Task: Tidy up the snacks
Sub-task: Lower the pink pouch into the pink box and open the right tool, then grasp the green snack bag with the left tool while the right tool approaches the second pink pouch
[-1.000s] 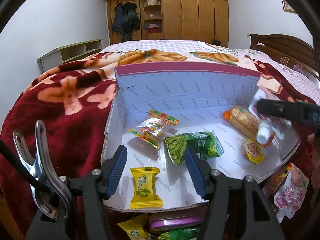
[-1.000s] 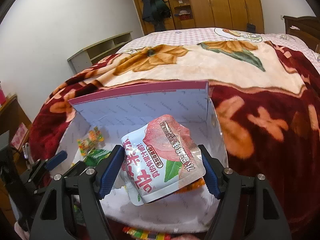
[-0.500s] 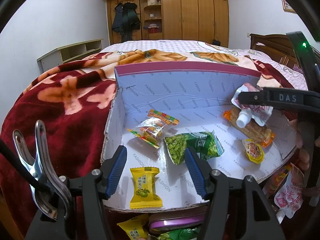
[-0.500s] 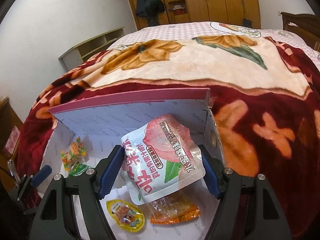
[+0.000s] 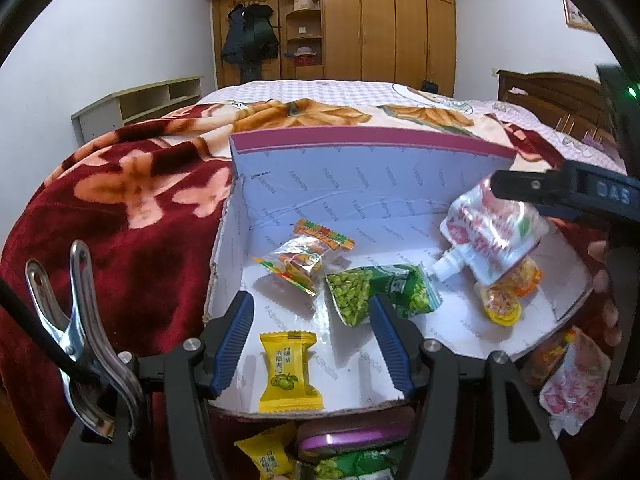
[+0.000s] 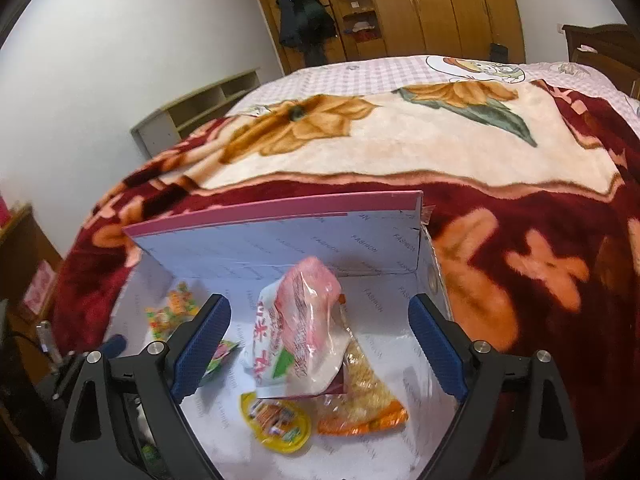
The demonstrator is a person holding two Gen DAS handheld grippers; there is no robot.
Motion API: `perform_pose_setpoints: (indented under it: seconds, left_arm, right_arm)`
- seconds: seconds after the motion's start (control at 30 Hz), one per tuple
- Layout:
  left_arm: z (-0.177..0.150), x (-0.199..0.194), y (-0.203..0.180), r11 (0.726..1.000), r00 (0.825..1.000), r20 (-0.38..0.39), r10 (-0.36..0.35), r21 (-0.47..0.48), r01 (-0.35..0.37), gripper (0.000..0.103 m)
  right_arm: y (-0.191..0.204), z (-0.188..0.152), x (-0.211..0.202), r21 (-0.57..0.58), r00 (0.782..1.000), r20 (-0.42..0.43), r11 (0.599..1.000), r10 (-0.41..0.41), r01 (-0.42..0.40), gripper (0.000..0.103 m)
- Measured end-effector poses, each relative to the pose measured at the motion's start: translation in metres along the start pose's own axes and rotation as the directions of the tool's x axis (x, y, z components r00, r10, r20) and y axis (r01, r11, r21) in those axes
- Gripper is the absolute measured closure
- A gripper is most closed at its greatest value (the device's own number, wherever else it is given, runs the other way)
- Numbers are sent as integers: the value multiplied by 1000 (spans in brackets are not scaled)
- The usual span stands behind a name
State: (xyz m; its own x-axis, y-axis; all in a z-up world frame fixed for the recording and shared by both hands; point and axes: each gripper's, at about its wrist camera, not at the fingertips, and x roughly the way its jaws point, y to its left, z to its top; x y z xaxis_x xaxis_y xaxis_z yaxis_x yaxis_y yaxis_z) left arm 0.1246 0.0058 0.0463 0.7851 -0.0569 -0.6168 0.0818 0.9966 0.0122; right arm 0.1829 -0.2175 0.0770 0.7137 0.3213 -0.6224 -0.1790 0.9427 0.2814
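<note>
A white open cardboard box [image 5: 360, 184] with a pink rim lies on the bed; it also shows in the right wrist view [image 6: 280, 248]. My right gripper [image 6: 320, 348] is open above its right end. A pink-and-white spouted pouch [image 6: 304, 328] drops free between its fingers onto an orange cracker pack [image 6: 368, 396]; the pouch also shows in the left wrist view [image 5: 488, 236]. My left gripper [image 5: 312, 340] is open and empty over the box's near edge, above a yellow candy [image 5: 288, 368].
The box holds a green pea pack [image 5: 376, 292], a clear candy bag [image 5: 300, 260] and a small yellow cup [image 6: 280, 424]. Loose snacks lie outside the near edge: a pink pouch [image 5: 572, 388], a yellow candy [image 5: 268, 456], a purple tin [image 5: 352, 440]. A red floral blanket [image 6: 520, 264] surrounds the box.
My right gripper moved forward over the box's right end and opened. The pink-and-white pouch slipped out and now tilts down onto the cracker pack. The left gripper stayed still.
</note>
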Motion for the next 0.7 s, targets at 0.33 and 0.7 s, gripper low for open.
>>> perform_pose_setpoints:
  seconds: [0.33, 0.7]
  left_arm:
    - [3, -32, 12, 998, 1000, 0, -25, -51, 25, 34]
    - [-15, -72, 14, 996, 999, 1, -34, -80, 34, 24]
  right_arm:
    - [3, -13, -45, 4, 997, 55, 999, 53, -54, 10]
    - [3, -52, -84, 58, 990, 81, 991, 118, -122, 10]
